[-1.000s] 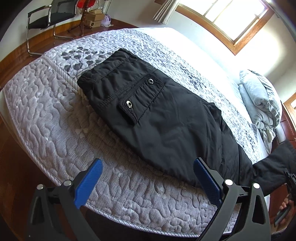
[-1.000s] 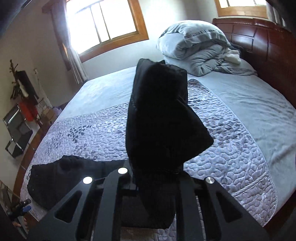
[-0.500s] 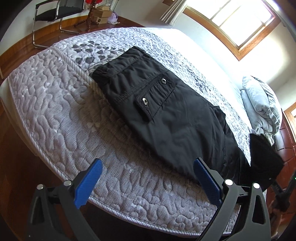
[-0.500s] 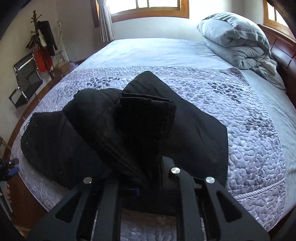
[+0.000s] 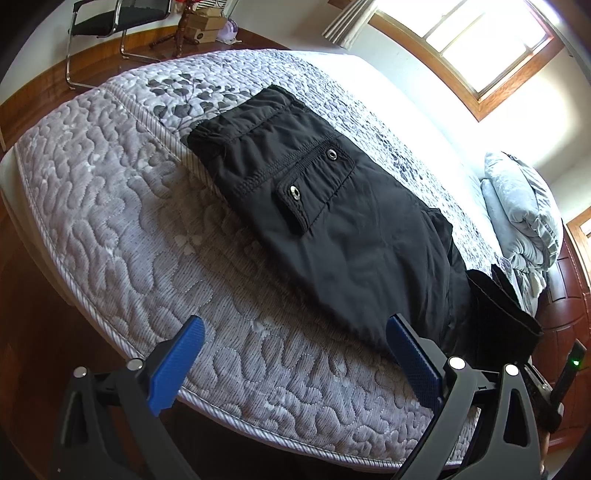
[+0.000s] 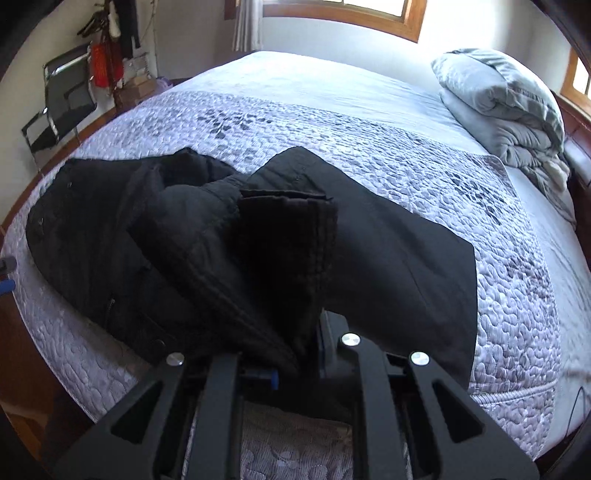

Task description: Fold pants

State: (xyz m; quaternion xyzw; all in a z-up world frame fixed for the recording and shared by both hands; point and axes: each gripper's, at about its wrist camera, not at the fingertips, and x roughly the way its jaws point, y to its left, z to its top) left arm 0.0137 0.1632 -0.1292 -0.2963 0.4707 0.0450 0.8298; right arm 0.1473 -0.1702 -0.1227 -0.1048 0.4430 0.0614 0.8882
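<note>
Black pants (image 5: 325, 221) lie along the near edge of the bed, waistband to the far left, a snap pocket facing up. In the right wrist view the pants (image 6: 147, 240) are bunched, with the leg end doubled back over the upper part. My right gripper (image 6: 295, 365) is shut on the leg cuff (image 6: 288, 236) and holds it just above the pants. The cuff also shows at the right of the left wrist view (image 5: 502, 314). My left gripper (image 5: 295, 358) is open and empty, over the bed's edge beside the pants, with blue pads (image 5: 177, 365).
The quilted grey bedspread (image 5: 122, 221) covers the bed's foot. A folded grey duvet (image 6: 509, 107) lies by the dark wooden headboard (image 5: 569, 302). A black chair (image 5: 114, 18) and boxes stand on the wooden floor beyond the bed.
My right gripper has swung the leg end from held high down and leftward, folding it over the upper pants. My left gripper has stayed open and shifted slightly along the bed edge.
</note>
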